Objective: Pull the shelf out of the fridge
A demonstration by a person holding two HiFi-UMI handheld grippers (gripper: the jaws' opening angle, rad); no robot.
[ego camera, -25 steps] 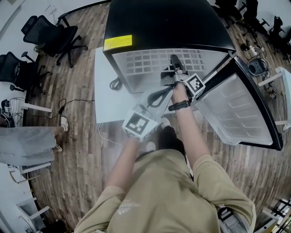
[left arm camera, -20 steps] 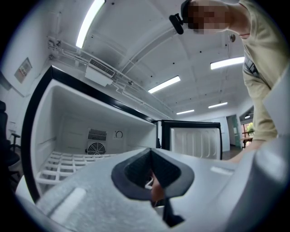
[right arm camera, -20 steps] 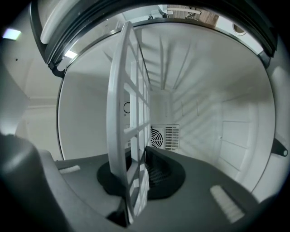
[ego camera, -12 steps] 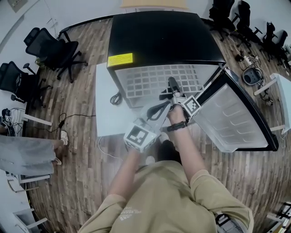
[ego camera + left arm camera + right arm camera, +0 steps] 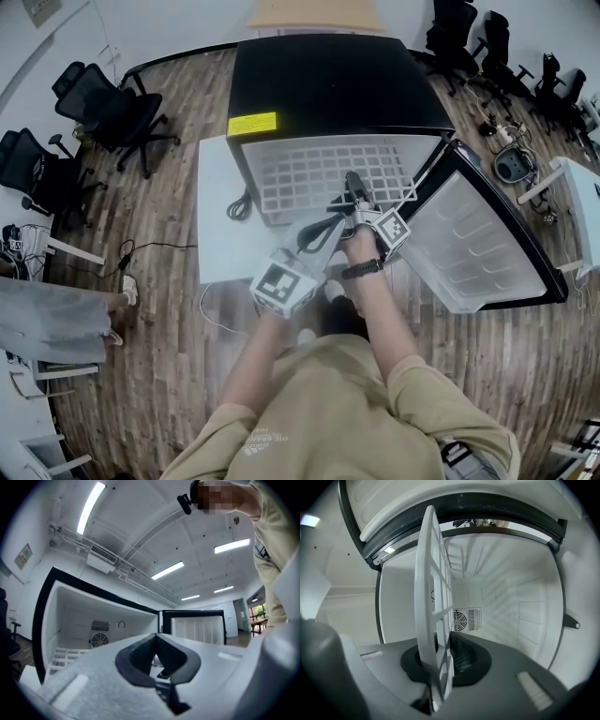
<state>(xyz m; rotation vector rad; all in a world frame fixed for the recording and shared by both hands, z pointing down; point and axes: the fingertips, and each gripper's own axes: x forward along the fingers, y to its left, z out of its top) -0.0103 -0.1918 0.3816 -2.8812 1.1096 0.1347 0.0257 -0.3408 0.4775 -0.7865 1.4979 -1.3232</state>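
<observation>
**Shelf** (image 5: 323, 173): We list one white grid shelf, lying flat and standing partway out of the open front of the fridge (image 5: 337, 80), its near edge toward the person. In the right gripper view the shelf (image 5: 433, 597) shows edge-on and runs back into the white interior, where a round fan grille (image 5: 467, 619) sits on the rear wall.

**Grip:** The right gripper (image 5: 354, 187) meets the shelf at its near edge, right of the middle. We see its jaws (image 5: 443, 663) pinched on the rim, a dark pad pressed to each face. The left gripper (image 5: 319, 234) hangs just short of the shelf, apart from it. In its own view the tips (image 5: 156, 641) meet with nothing between them.

**Hands and arms:** We note both forearms reaching forward from a tan shirt. The right hand (image 5: 361, 246) is close to the fridge opening and wears a dark wristband (image 5: 361, 270). The left gripper's marker cube (image 5: 281, 279) sits lower and nearer the body. Both grippers point roughly level.

**Fridge:** It has a black top with a yellow label (image 5: 251, 123) near the front edge. The door (image 5: 478, 239) is swung open to the right, its white inner lining facing up.

**Floor and room:** The fridge stands on a white board (image 5: 216, 216) with a coiled cable (image 5: 239, 202) on it. We see this on a wood-plank floor (image 5: 169, 187). Black office chairs (image 5: 103, 94) stand at the left and top right, and strip lights (image 5: 91, 501) are on the ceiling.
</observation>
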